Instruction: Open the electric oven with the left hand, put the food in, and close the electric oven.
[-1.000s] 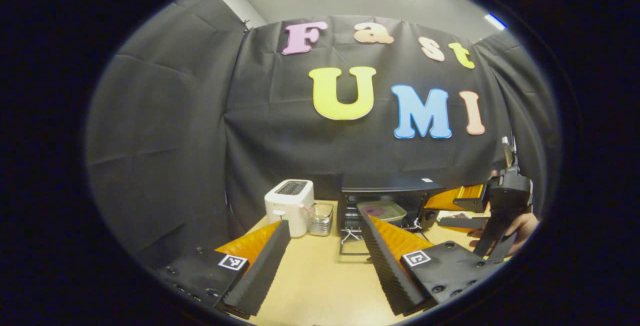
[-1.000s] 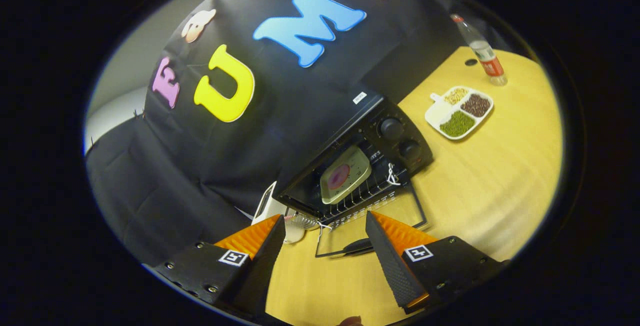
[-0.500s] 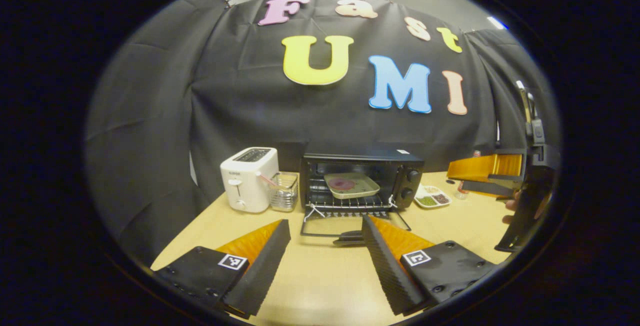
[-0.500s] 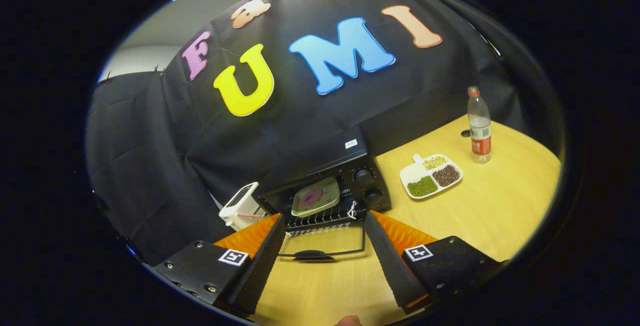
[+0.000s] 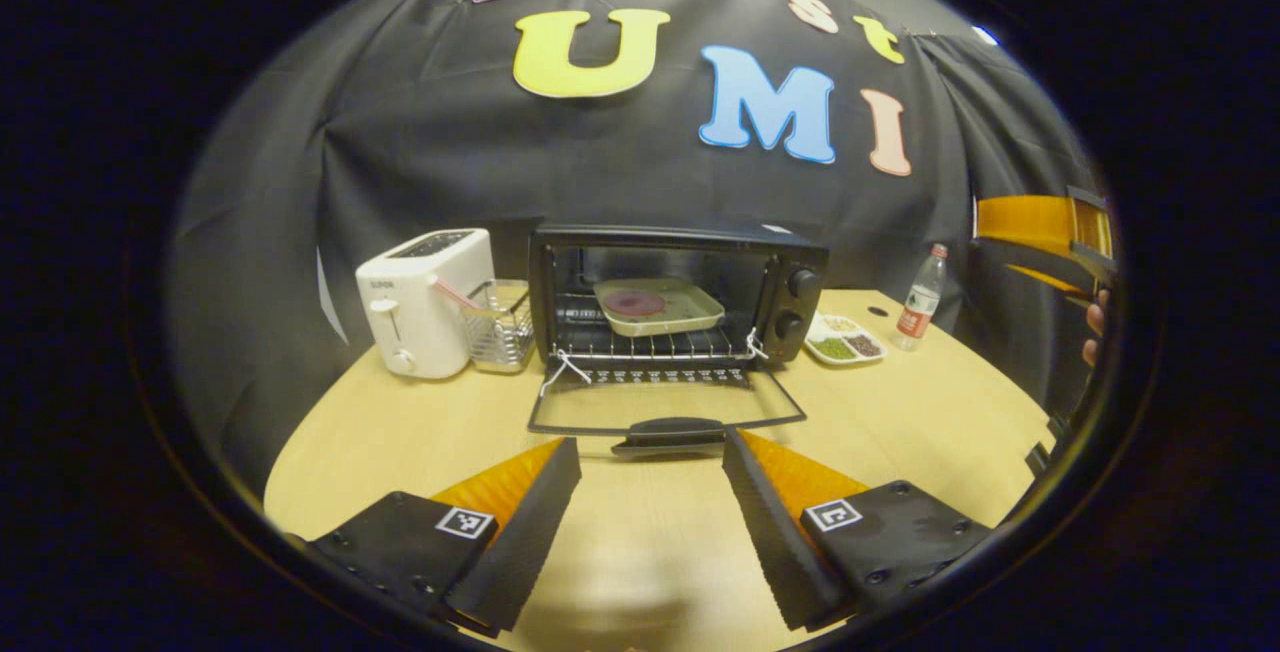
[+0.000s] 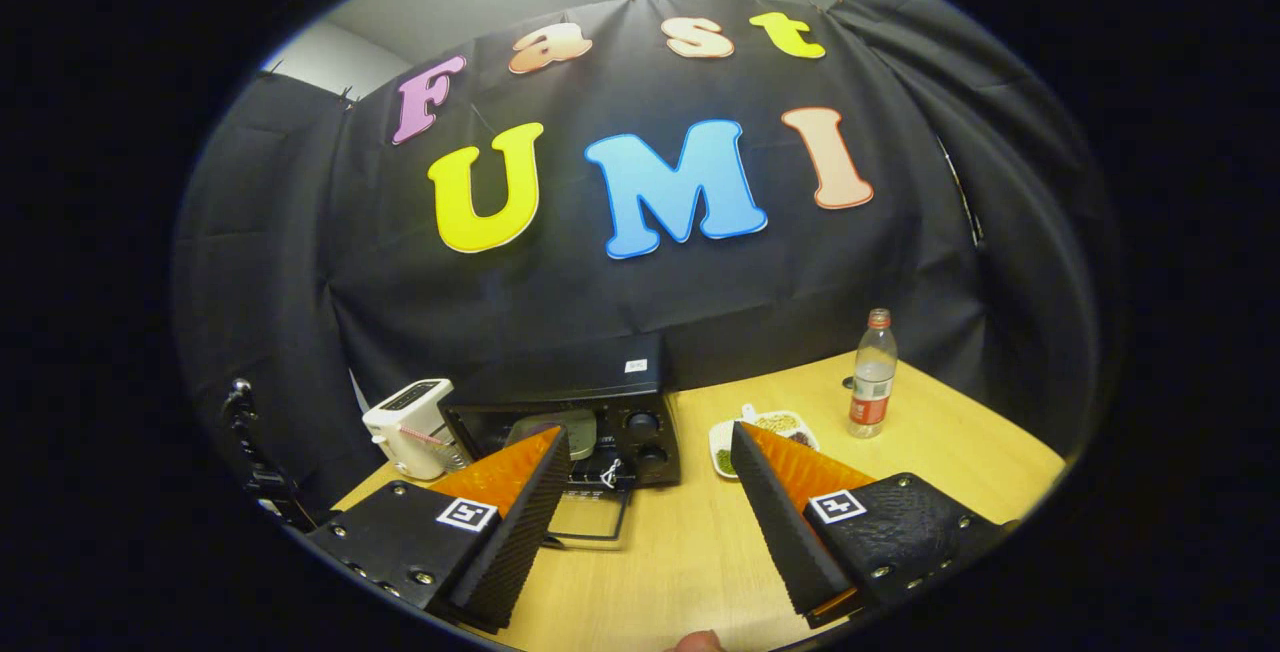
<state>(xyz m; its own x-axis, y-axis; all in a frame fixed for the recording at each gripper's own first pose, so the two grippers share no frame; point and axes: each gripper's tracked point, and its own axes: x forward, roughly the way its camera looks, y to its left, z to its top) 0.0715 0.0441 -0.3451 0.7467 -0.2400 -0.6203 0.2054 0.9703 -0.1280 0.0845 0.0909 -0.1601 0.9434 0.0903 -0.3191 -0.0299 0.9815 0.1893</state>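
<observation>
**Food loaded, door left to be shut**

The electric oven [image 5: 678, 284] is seen on the desk [image 5: 900, 412] with its glass door [image 5: 665, 410] folded down flat. The plate of food [image 5: 658, 305] is already set on the wire rack inside, so the loading step is judged done and only the closing is left. For that, the door's handle [image 5: 668, 432], at the near edge, would need to be caught from beneath and swung upward until the door meets the oven front.

The left hand-held gripper [image 5: 650, 502] is held low above the desk, level and aimed straight at the handle, just short of it. Its fingers are spread wide and nothing is held between them. The right hand-held gripper [image 6: 645, 507] is held higher and well back, pointed toward the oven, likewise spread wide and empty. In the left gripper view it is seen raised at the far right.
</observation>
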